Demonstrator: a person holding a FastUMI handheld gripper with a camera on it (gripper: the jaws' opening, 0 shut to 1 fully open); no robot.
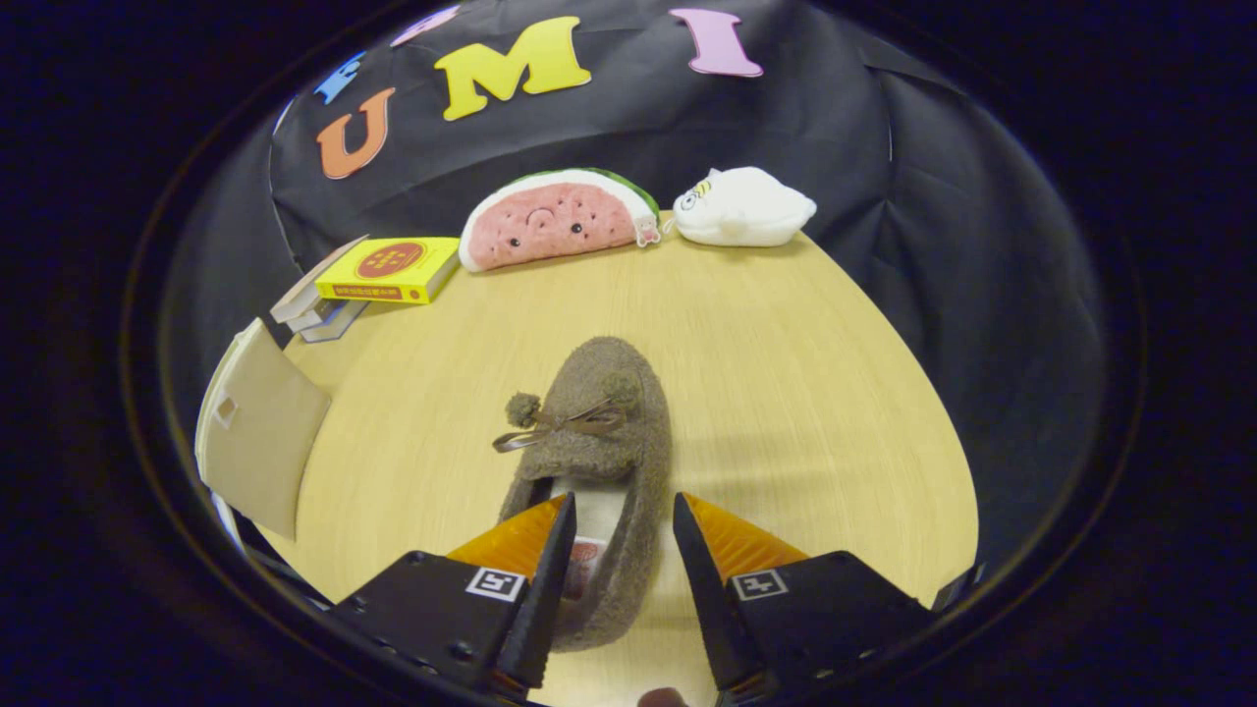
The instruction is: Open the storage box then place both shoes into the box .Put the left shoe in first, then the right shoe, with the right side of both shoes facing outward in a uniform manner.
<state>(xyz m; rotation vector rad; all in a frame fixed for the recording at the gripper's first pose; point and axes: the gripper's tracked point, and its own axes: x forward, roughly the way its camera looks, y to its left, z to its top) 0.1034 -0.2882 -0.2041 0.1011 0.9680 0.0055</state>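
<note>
Nearest the camera, the gripper (617, 516) reaches forward over a pale wooden tabletop (786, 393), its two fingers spread apart and straddling the side wall of a brown fuzzy slipper-style shoe (599, 462). One finger lies over the shoe's opening, above the light insole; the other lies just outside the shoe's wall, over bare table. Whether either finger touches the fabric cannot be told, and a gap shows between the outer finger and the shoe, so the jaws stand open rather than pinched. The shoe rests sole-down on the table, heel toward the fingers and rounded toe pointing away; a thin brown ribbon bow with two small pompoms sits on its upper. Beside the shoe and well apart from it stands a beige flat panel with a small square cut-out (257, 432) — tilted at the table's edge; whether it is the storage box's lid or wall cannot be told. Beyond it lies a yellow book with a red round emblem (390, 271), stacked on other books. At the table's far edge, against the black cloth wall, rest a watermelon-slice plush toy (555, 218) and — just beside it — a white plush toy (741, 206).
</note>
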